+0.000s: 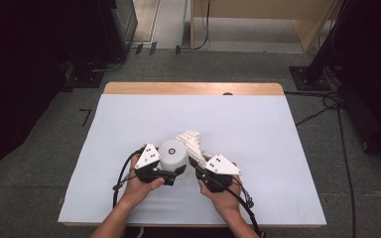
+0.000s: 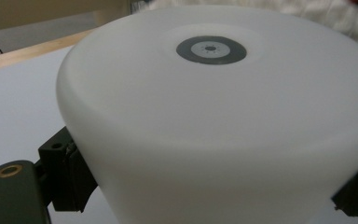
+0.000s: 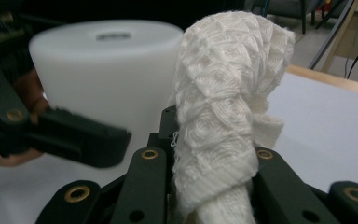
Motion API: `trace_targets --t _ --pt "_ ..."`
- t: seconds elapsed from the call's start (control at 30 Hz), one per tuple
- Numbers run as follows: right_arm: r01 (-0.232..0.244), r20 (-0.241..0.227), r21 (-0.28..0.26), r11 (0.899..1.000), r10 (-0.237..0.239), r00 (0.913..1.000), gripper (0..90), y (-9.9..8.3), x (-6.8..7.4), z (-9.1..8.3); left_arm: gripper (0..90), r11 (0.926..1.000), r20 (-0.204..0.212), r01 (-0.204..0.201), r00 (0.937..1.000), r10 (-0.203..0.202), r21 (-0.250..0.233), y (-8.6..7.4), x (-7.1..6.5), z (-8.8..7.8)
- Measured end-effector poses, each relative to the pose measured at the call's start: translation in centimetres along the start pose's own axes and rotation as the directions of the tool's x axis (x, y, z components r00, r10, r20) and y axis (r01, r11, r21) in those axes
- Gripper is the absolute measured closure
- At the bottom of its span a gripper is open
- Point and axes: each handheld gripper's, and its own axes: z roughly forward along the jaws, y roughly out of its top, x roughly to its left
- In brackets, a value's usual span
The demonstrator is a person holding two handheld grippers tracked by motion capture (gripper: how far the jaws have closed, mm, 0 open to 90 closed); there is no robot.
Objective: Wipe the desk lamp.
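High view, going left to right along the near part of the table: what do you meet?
Left gripper → white upturned container → white knitted cloth → right gripper.

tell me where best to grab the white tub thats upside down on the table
Grip the white tub low on its side wall, coming in level from the near left, one jaw on either side. Its flat base faces up and is too broad to span, and the cloth crowds its right. The left claw already straddles the wall this way; pad contact can't be judged.
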Motion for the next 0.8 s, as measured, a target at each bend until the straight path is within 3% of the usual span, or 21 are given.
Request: trace_targets --t 0.17,0.4,0.57,0.8 --pt "-0.001 0.001 -0.011 1.0 0.001 1.0 76.2 0.1 0.0 -0.2 8.9 1.0 -0.004 -0.001 1.0 0.001 -0.005 0.1 0.1 -0.1" --pt "-0.01 -0.014 0.057 0.998 0.011 0.9998 76.2 -1.4 0.3 1.2 8.9 0.9985 -0.005 0.019 0.9998 -0.019 -0.05 0.4 0.8 -1.0" --pt "-0.012 -0.003 0.077 0.997 0.012 0.9999 76.2 -1.6 0.3 1.5 9.0 0.9993 -0.021 -0.01 0.9997 0.009 -0.035 0.1 0.6 -0.5" --pt "-0.018 0.002 0.03 0.999 0.018 0.9998 76.0 -0.7 -0.1 0.6 9.0 0.9981 -0.043 -0.06 0.9973 0.06 0.013 -0.5 0.3 0.6"
